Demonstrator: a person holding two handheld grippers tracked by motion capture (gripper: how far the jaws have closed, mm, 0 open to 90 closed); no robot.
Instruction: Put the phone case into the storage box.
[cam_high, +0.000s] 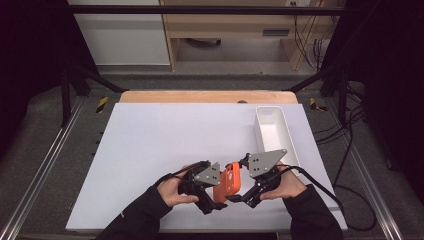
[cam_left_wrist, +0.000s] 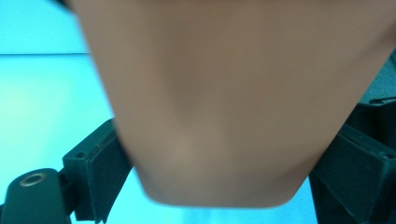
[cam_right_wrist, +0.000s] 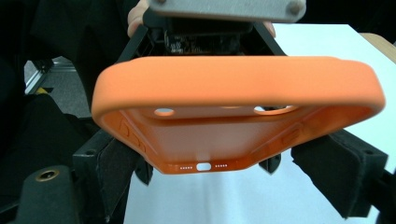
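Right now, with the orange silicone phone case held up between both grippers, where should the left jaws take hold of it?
On the long side rims of the orange silicone phone case, near its camera-cutout end, coming in from the person's left. The right gripper already clamps the port end across its width, and the soft shell is hollow, so only the rims give firm purchase.

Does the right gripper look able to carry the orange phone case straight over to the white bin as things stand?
Probably yes. The right gripper is shut on the orange phone case, and bare table lies between it and the white bin. The left gripper has the case between its jaws, so it may first need to back off.
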